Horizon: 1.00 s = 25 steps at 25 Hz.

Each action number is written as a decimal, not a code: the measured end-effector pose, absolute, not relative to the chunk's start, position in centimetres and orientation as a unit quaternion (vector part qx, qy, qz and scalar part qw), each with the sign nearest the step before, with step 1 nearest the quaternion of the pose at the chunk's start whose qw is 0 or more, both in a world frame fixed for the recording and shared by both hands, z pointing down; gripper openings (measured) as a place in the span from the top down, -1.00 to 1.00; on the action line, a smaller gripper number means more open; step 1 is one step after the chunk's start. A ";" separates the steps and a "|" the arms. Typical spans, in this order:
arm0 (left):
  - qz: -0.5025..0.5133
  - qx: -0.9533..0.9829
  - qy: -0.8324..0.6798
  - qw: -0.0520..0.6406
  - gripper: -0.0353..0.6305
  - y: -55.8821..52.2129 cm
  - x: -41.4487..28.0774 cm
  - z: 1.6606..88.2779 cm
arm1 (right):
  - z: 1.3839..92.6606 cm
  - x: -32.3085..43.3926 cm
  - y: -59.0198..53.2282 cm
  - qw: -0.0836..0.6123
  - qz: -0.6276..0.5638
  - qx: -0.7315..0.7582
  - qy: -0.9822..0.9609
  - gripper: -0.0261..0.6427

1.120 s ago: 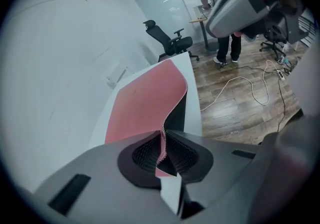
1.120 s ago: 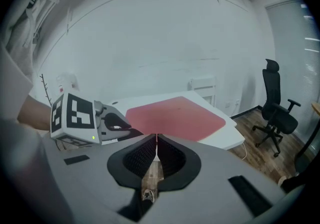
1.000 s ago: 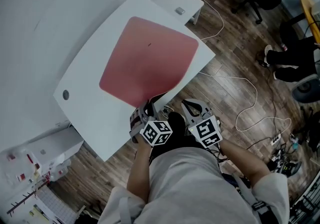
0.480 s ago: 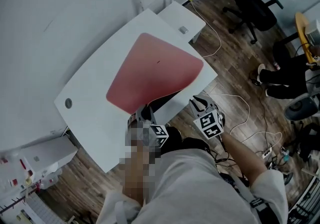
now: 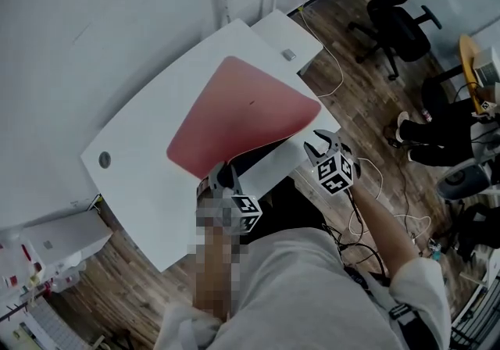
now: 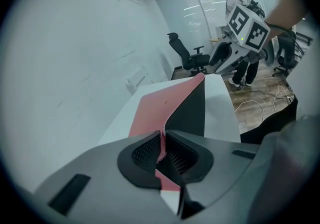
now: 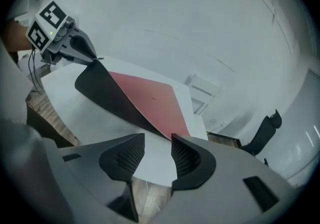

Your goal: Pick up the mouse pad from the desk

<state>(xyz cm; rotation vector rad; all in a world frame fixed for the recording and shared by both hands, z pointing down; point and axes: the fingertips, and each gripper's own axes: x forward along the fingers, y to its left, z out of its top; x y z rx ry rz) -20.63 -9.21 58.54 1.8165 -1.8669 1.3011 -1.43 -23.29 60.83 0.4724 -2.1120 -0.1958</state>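
Note:
A red mouse pad [image 5: 238,110] lies on the white desk [image 5: 148,130], and its near edge is lifted so the black underside [image 5: 254,157] shows. My left gripper [image 5: 223,174] is shut on that raised near corner; in the left gripper view the pads [image 6: 145,153] pinch the pad's edge [image 6: 163,140]. My right gripper [image 5: 322,140] hovers at the desk's right edge beside the pad's right corner. Its jaws are opening, and in the right gripper view nothing is gripped between the fingers [image 7: 189,157]. The pad's corner [image 7: 167,130] sits just ahead of them.
A small white side unit [image 5: 285,32] stands beyond the desk's far corner. A black office chair [image 5: 398,20], white cables [image 5: 367,176] on the wooden floor and a seated person's legs [image 5: 426,133] are to the right. The desk has a round grommet [image 5: 104,158] at its left.
My right gripper swung away from the left one to the desk's right edge and its jaws parted. The left gripper rose with the pad's corner, baring more black underside.

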 end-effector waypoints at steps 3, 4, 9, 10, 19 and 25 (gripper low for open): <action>0.441 0.614 -0.643 0.123 0.77 -9.4 -21.1 58.9 | 61.5 -2.4 -24.4 0.483 -0.138 0.151 -0.852 0.34; 0.442 0.612 -0.644 0.125 0.77 -9.4 -21.3 59.0 | 61.8 -2.8 -24.7 0.488 -0.152 0.138 -0.849 0.33; 0.446 0.592 -0.656 0.140 0.77 -9.9 -22.4 59.1 | 63.9 -3.8 -25.9 0.520 -0.202 0.050 -0.828 0.30; 0.447 0.586 -0.660 0.145 0.77 -10.1 -22.6 59.1 | 64.6 -3.9 -26.1 0.529 -0.221 0.023 -0.819 0.29; 0.455 0.539 -0.681 0.195 0.77 -11.7 -23.8 59.4 | 67.5 -4.7 -28.8 0.546 -0.305 -0.137 -0.768 0.30; 0.449 0.506 -0.705 0.213 0.77 -11.8 -25.5 58.8 | 66.4 -6.1 -29.2 0.519 -0.298 -0.170 -0.783 0.65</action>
